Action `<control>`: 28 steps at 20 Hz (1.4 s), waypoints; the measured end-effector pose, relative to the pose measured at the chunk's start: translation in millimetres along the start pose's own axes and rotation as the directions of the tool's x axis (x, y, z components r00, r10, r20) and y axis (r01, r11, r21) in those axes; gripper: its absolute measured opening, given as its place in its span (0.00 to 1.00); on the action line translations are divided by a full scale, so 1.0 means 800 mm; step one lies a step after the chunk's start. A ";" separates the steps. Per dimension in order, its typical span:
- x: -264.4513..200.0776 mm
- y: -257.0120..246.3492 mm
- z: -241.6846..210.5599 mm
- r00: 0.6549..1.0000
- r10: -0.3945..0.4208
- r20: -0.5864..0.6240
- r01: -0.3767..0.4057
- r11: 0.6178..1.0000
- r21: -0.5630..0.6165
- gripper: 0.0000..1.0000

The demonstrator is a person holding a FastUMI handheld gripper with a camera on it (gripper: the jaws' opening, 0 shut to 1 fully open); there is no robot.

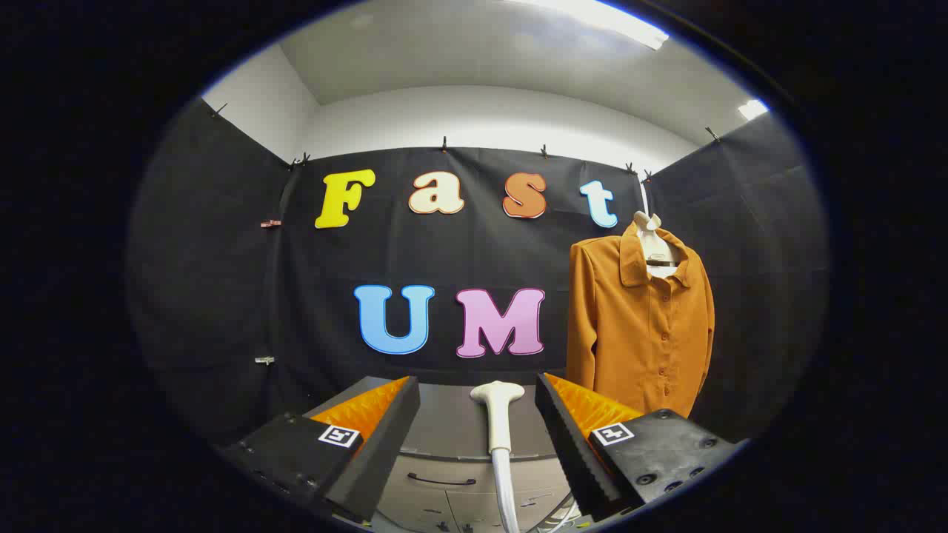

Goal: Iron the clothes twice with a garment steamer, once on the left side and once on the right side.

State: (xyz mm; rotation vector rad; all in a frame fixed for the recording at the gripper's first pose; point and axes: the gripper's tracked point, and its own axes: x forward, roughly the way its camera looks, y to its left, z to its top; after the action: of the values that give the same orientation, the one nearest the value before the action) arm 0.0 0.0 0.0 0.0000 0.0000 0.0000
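An orange-brown button-up shirt (643,326) hangs on a white hanger (650,235) against the booth wall, beyond my right finger. A white garment steamer (498,414) stands upright, head up, and is seen in the gap between my two fingers, nearer the right one. Its hose runs down out of sight below. My gripper (476,392) is open wide. Neither finger touches the steamer, and I cannot tell how far ahead of the fingertips it stands.
A grey cabinet (437,481) with drawer handles sits below and beyond the fingers, its flat top (444,422) reaching to the black cloth wall. Some cables (563,518) lie low beside the right finger.
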 end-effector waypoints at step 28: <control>0.009 -0.007 -0.008 0.998 -0.060 -0.038 0.059 0.998 -0.017 0.98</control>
State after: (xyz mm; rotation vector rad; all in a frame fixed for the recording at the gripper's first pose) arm 7.3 -5.2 -6.2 -0.0163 0.0382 -0.0593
